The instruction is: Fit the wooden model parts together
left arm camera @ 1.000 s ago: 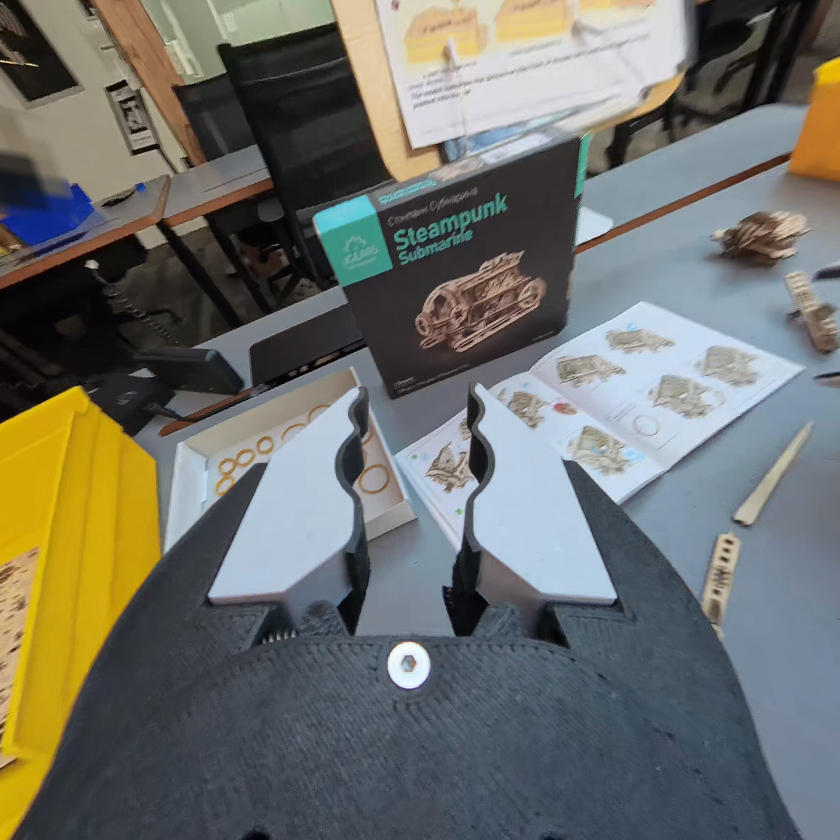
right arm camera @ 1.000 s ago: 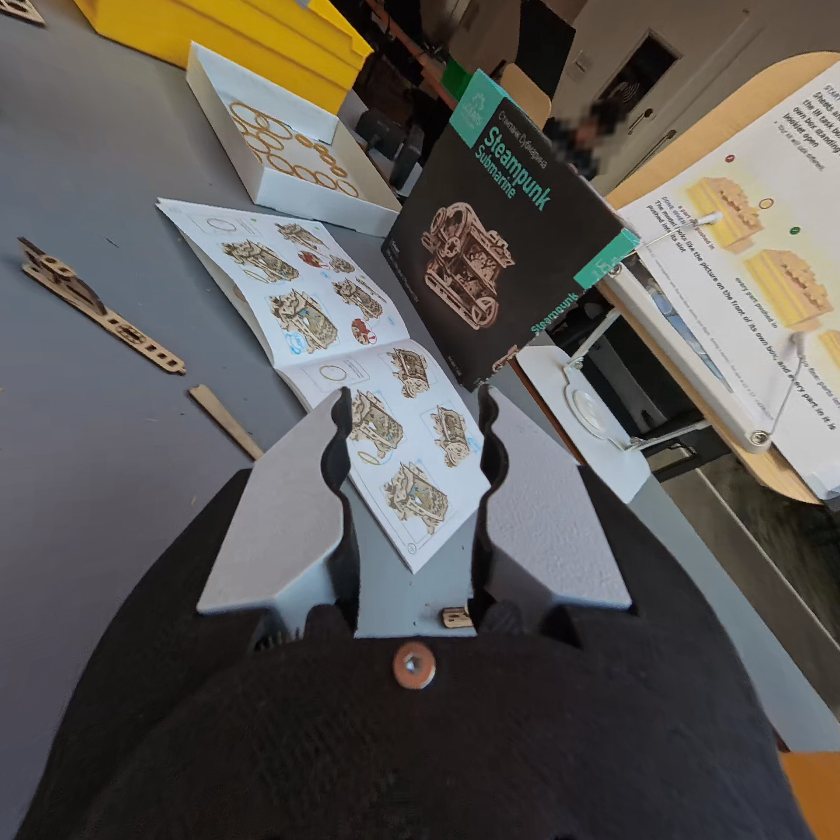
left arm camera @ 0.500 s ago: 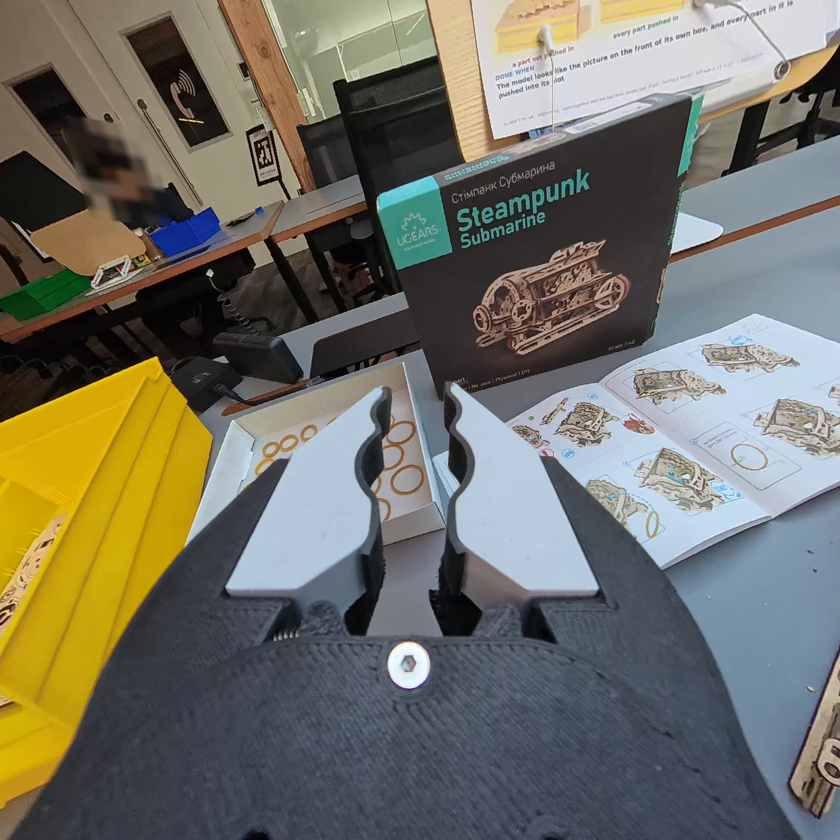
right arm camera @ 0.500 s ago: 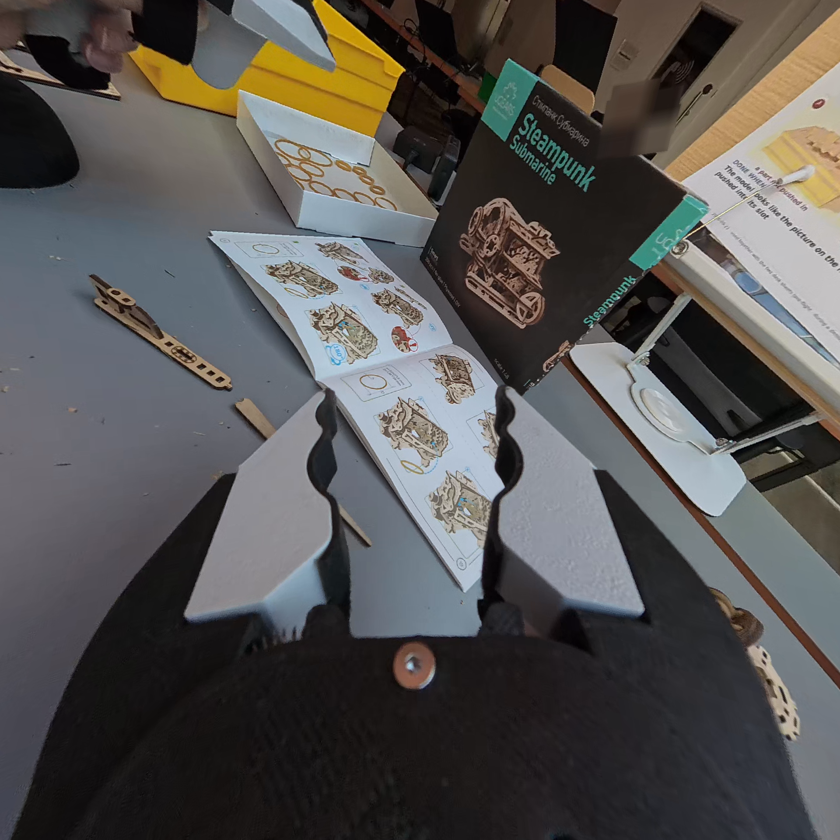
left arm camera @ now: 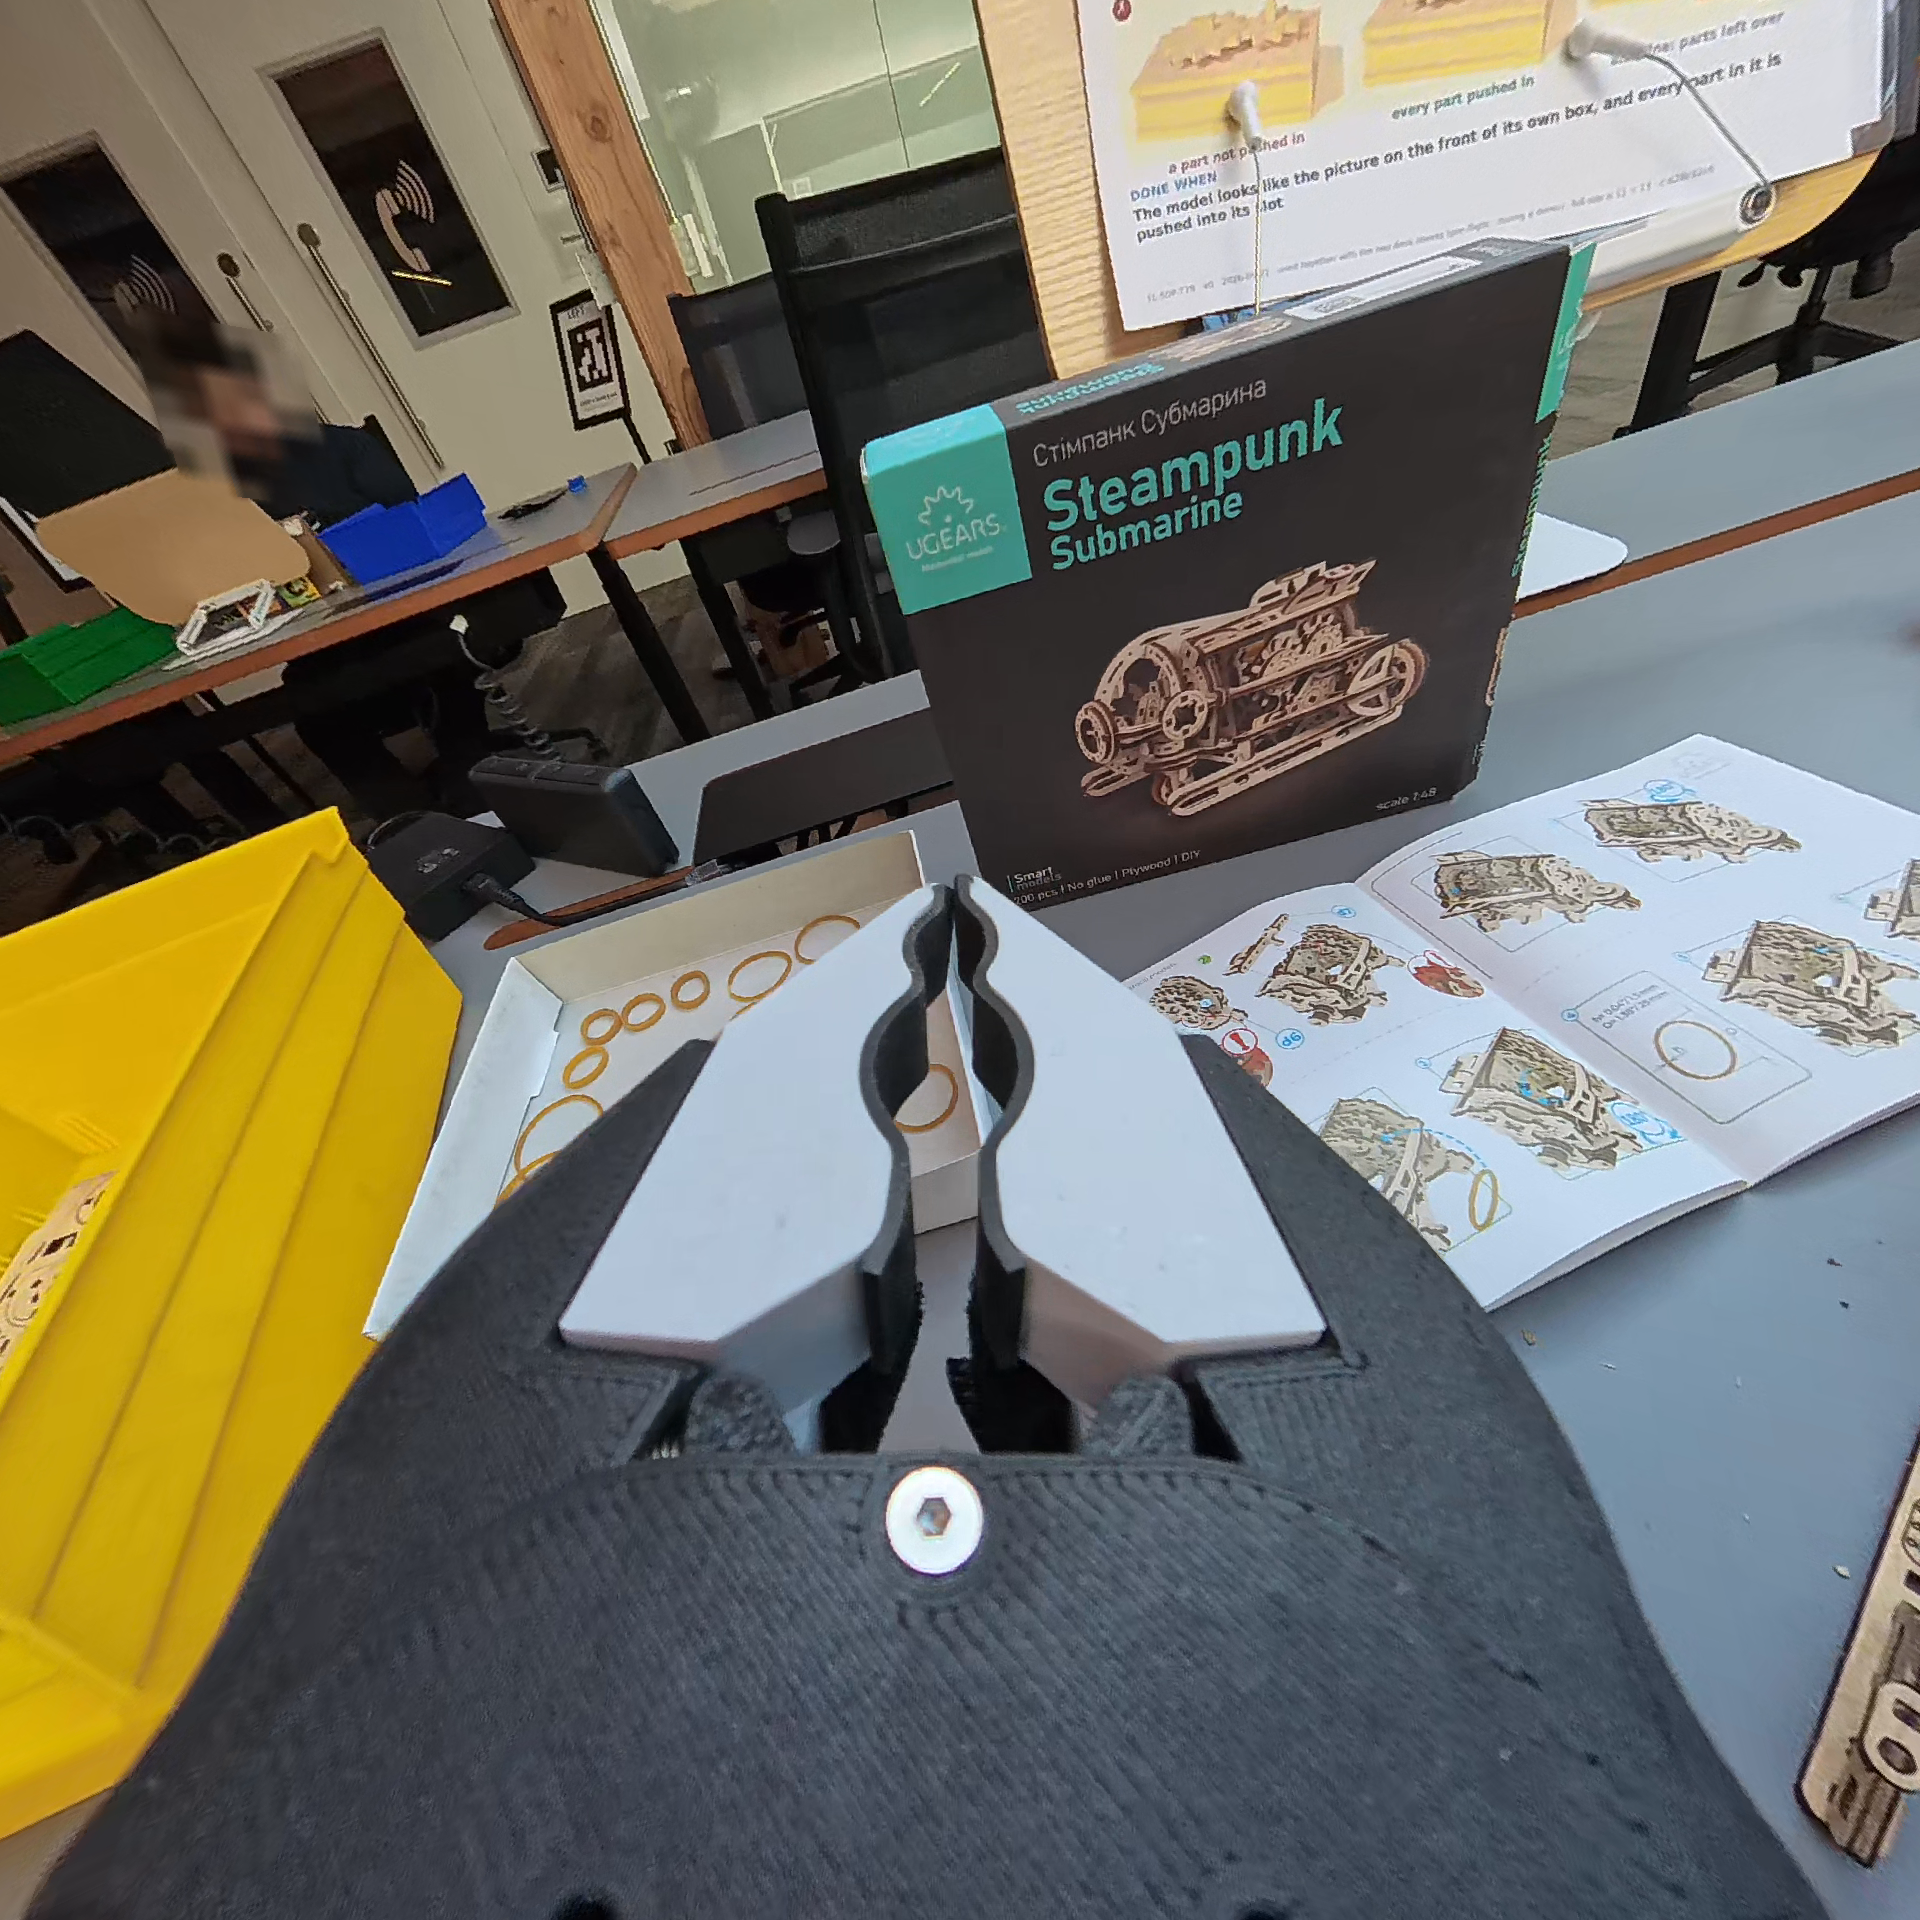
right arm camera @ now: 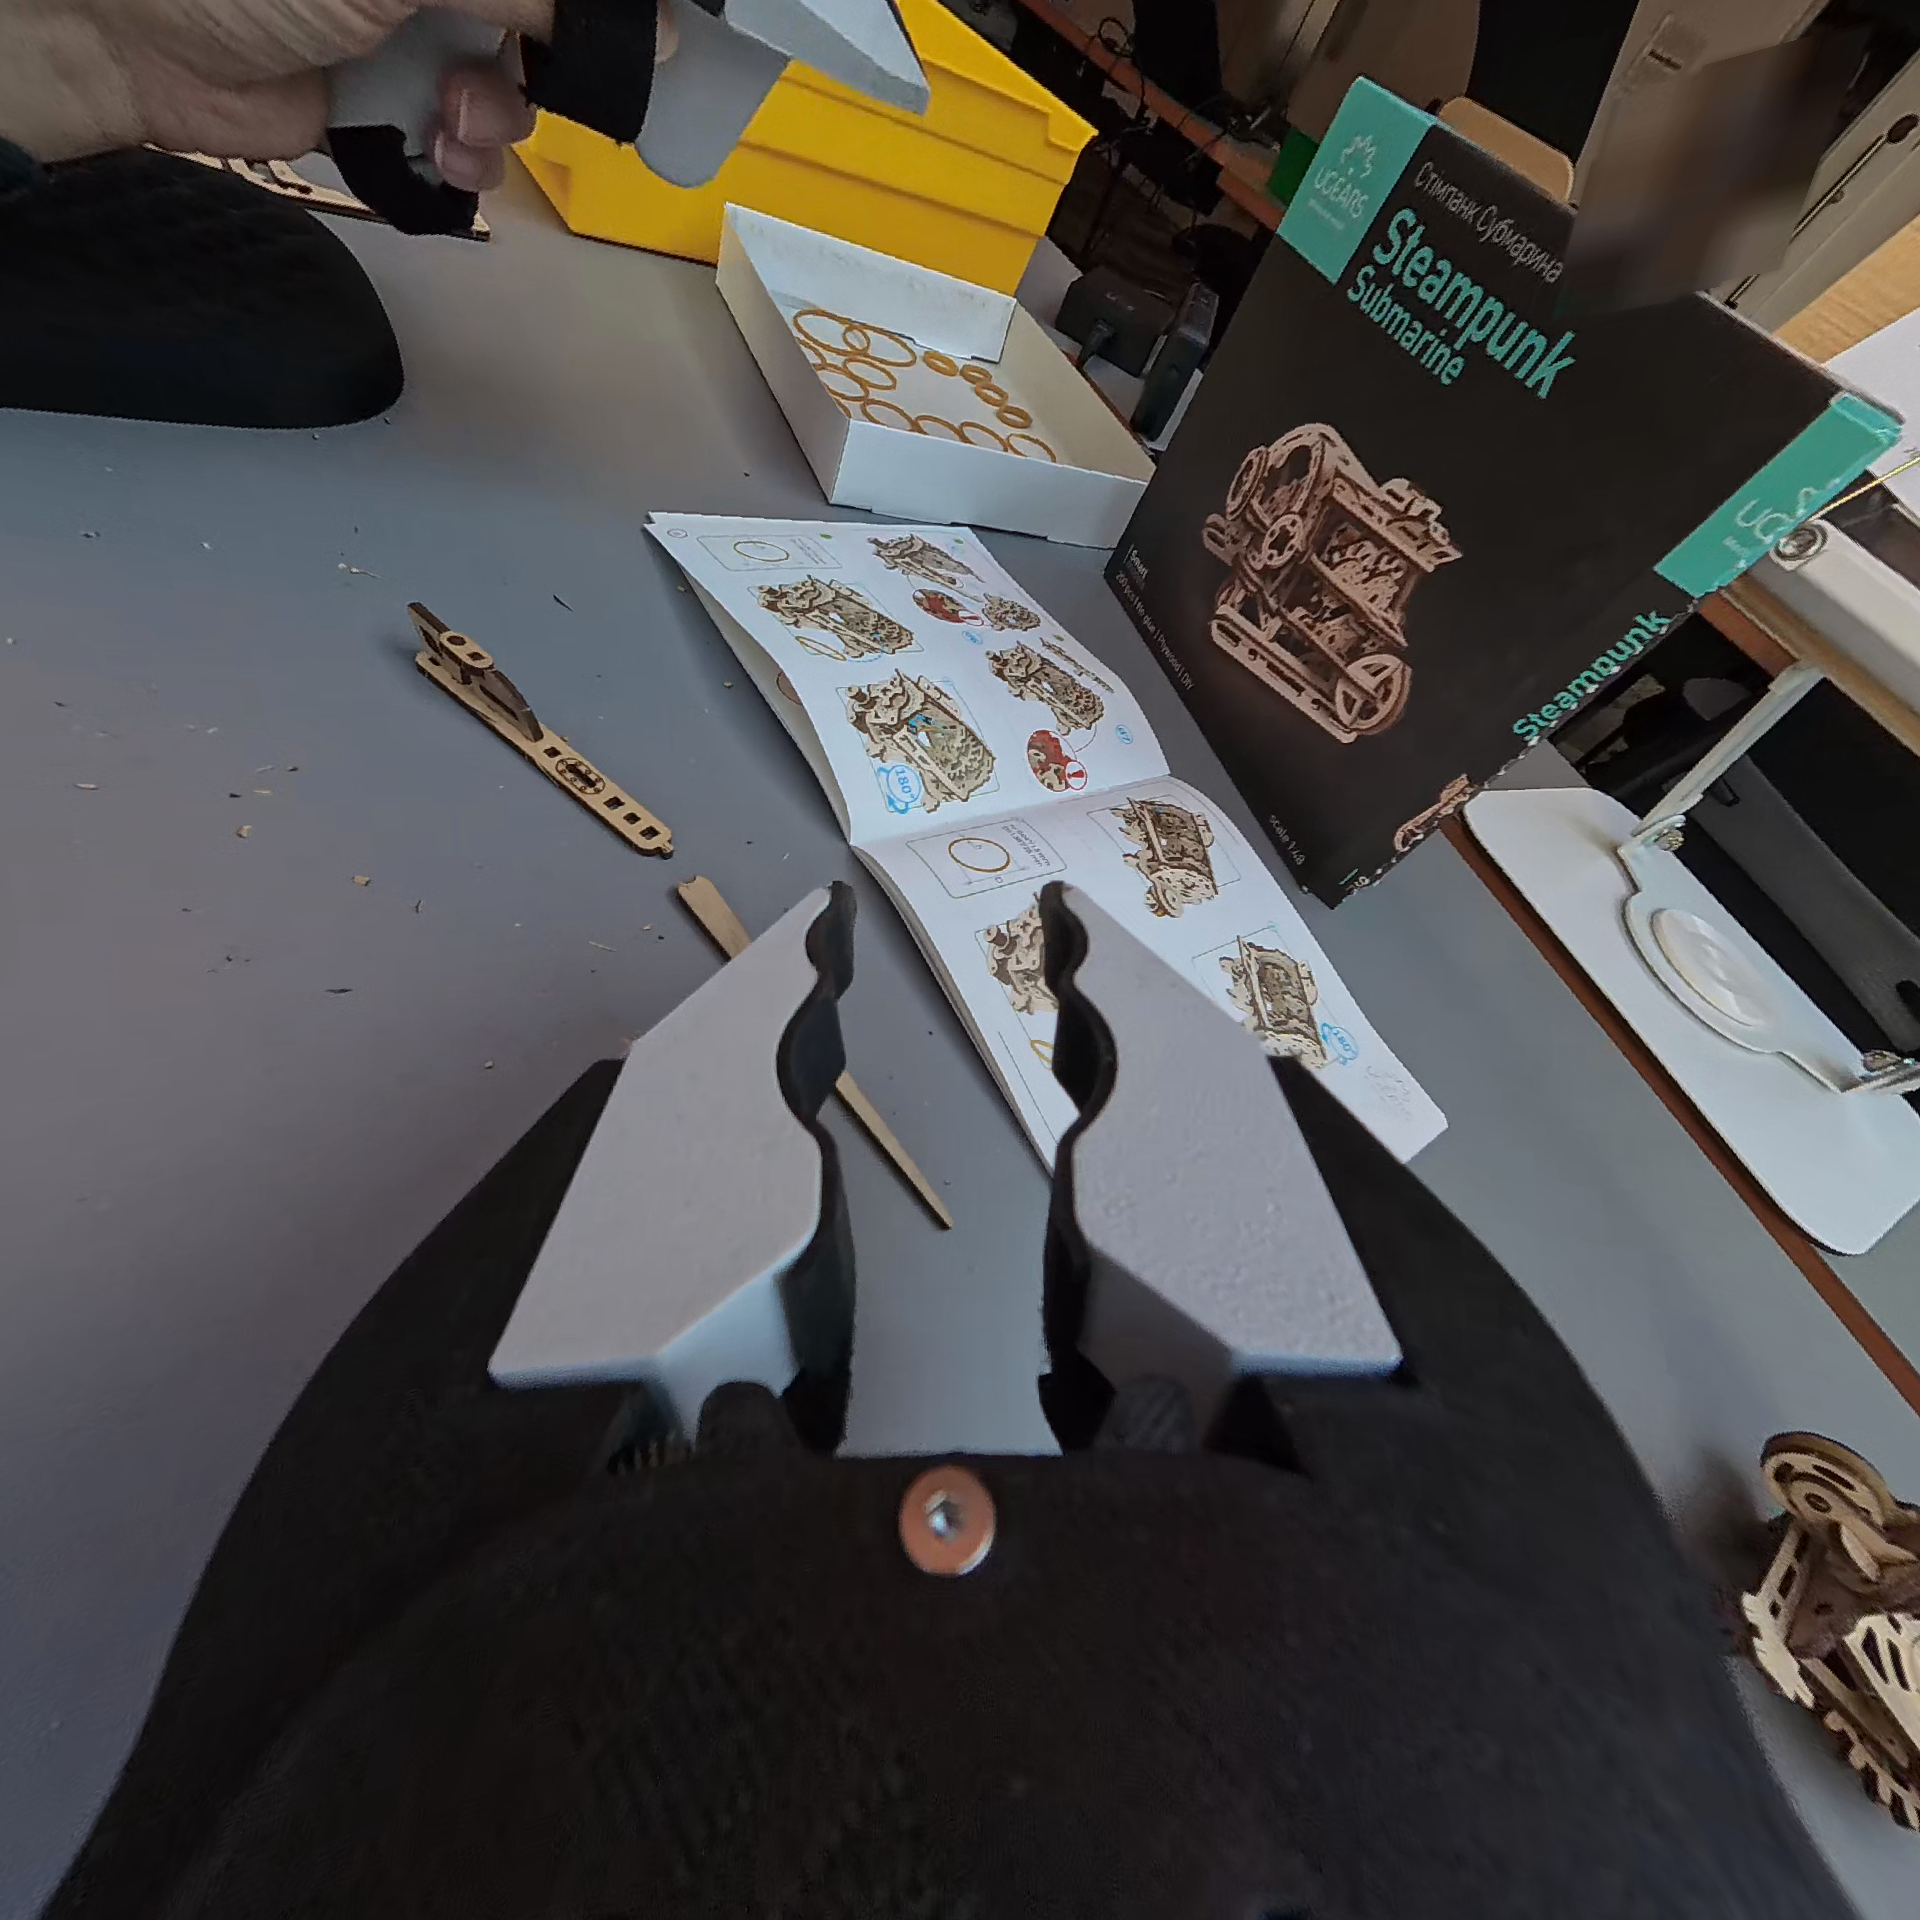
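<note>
My left gripper (left arm camera: 954,896) is shut and empty, fingertips touching, held above the white tray of rubber bands (left arm camera: 488,1081). My right gripper (right arm camera: 943,914) is open and empty above the grey table, at the near edge of the open instruction booklet (right arm camera: 987,769). A slotted wooden strip (right arm camera: 540,727) lies to its left, and a thin wooden stick (right arm camera: 894,1153) runs under its left finger. A partly built wooden model (right arm camera: 1839,1621) sits at the lower right. The left gripper (right arm camera: 831,73) also shows at the top left of the right wrist view, held in a hand.
The dark kit box (left arm camera: 1226,623) stands upright behind the booklet (left arm camera: 1558,1018). Yellow bins (left arm camera: 177,1195) are at the left. A wooden strip (left arm camera: 1870,1714) lies at the right edge. A white stand base (right arm camera: 1714,987) sits to the right of the box (right arm camera: 1403,520). The left gripper's tips are roughly 25 cm from the right gripper's. To the thin wooden stick (right arm camera: 894,1153): right tips about 6 cm, left tips about 30 cm. The right tips stand about 25 cm off the partly built wooden model (right arm camera: 1839,1621).
My left gripper has closed from open to shut and swung left over the tray. My right gripper has pulled back along the booklet and its jaws have narrowed a little.
</note>
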Available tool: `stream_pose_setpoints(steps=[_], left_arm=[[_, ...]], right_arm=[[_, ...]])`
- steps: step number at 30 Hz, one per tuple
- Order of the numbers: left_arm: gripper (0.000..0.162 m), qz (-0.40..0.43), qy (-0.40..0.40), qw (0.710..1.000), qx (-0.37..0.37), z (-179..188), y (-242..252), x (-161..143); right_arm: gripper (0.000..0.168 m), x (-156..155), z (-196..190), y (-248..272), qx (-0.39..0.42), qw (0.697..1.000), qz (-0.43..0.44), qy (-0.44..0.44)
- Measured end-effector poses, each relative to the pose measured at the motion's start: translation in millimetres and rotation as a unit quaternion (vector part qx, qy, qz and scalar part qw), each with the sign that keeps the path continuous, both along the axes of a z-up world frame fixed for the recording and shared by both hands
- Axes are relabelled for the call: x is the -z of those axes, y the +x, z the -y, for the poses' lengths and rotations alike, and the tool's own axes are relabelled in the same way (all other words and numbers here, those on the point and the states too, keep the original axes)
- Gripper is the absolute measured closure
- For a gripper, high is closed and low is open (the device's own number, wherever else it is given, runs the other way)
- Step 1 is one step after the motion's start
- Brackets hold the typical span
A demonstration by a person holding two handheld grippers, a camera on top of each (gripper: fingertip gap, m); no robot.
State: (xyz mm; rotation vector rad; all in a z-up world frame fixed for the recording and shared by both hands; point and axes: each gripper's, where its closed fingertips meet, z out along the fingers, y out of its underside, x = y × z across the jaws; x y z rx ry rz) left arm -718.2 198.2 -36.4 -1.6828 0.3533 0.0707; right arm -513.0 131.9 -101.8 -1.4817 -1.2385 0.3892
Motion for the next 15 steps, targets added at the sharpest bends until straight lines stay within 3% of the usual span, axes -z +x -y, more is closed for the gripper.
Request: stream_pose_setpoints(steps=[1, 15], left_arm=[[0.162, 0.000, 0.001, 1.000, 0.000, 0, 0, 0], [0.162, -0.001, 0.012, 1.000, -0.003, 2, 0, -7]], right_arm=[[0.134, 0, 1, -1, -0.004, 1.000, 0.000, -0.001], [0.146, 9, 15, -9, -0.049, 0.999, 0.020, -0.010]])
